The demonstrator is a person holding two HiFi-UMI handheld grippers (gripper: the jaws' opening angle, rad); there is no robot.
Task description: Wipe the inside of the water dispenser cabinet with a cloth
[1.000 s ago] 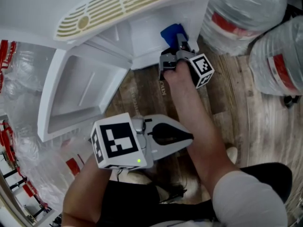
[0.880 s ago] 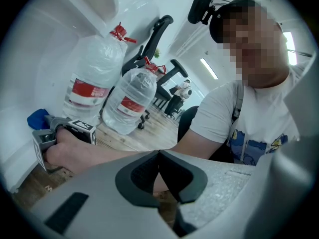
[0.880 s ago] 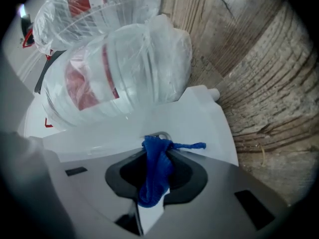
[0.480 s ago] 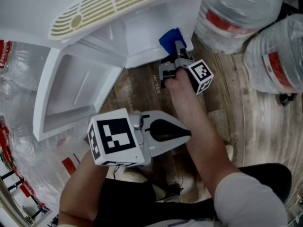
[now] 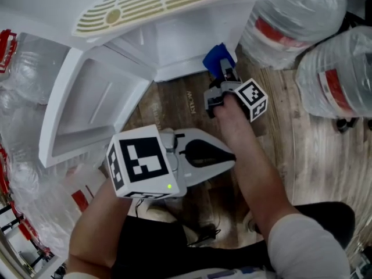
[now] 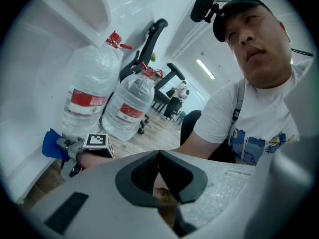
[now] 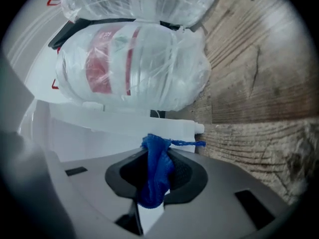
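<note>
flanking cloth (image 5: 217,59) and cabinet (image 5: 174,42): wrapped bottles (image 5: 293,19)

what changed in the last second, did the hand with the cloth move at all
The right gripper, shut on the blue cloth, drew back slightly toward the person, so the cloth now sits at the front lower edge of the cabinet rather than further in. Unchanged: its hold on the cloth, the left gripper shut and empty, and the cabinet door open.
</note>
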